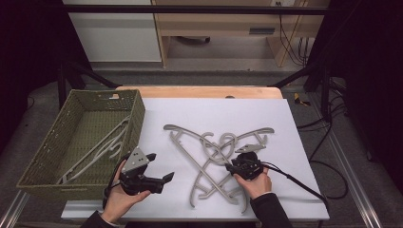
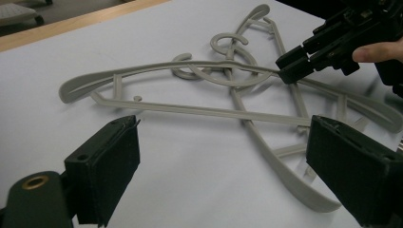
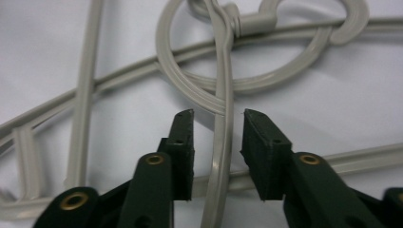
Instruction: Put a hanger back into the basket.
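Jaws of right gripper (image 3: pixel 218 118) stand slightly apart, straddling a grey hanger (image 3: pixel 222 137) bar running lengthwise between them in the tabletop (image 1: pixel 285 123) pile, gripping nothing; left gripper (image 1: pixel 161 166) wide open, empty, farther off.

Dark sleeves; each black tool (image 1: pixel 159 167) has brass-ringed screws, a grey three-cornered plate and a black cable.

Bright sheet, dark surround, slight softness throughout.
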{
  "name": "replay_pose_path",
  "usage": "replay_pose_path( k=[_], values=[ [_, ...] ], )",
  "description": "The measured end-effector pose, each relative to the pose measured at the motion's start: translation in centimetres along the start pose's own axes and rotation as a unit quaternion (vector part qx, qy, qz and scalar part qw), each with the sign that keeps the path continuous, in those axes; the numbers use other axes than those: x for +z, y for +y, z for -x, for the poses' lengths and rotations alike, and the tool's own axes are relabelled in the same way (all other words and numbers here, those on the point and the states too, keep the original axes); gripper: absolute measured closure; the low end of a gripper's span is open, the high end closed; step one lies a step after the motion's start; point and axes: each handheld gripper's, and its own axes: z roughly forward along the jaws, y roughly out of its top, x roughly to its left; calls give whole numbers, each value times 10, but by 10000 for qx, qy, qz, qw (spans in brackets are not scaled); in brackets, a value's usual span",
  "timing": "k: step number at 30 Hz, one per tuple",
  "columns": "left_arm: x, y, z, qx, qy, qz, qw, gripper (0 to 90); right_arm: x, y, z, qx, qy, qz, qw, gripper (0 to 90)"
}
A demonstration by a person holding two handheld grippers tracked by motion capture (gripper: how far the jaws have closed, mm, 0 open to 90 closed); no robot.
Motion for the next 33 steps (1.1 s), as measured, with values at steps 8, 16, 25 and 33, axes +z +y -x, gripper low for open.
replay_pose_path(
  k=[8,16,25,33],
  values=[
    [5,20,10,-29,-25,84,10000,113,-37,2,14,-235,179,855,9959,440],
    [50,52,27,-24,-125,-34,9999,111,-74,-10,35,-394,399,1544,9864,281],
    [101,62,34,-115,-94,-293,9995,111,-88,-18,41,-376,331,1786,9826,146],
    [147,64,40,-214,-25,-651,9976,142,-96,-18,46,-311,165,1915,9809,142]
  ],
)
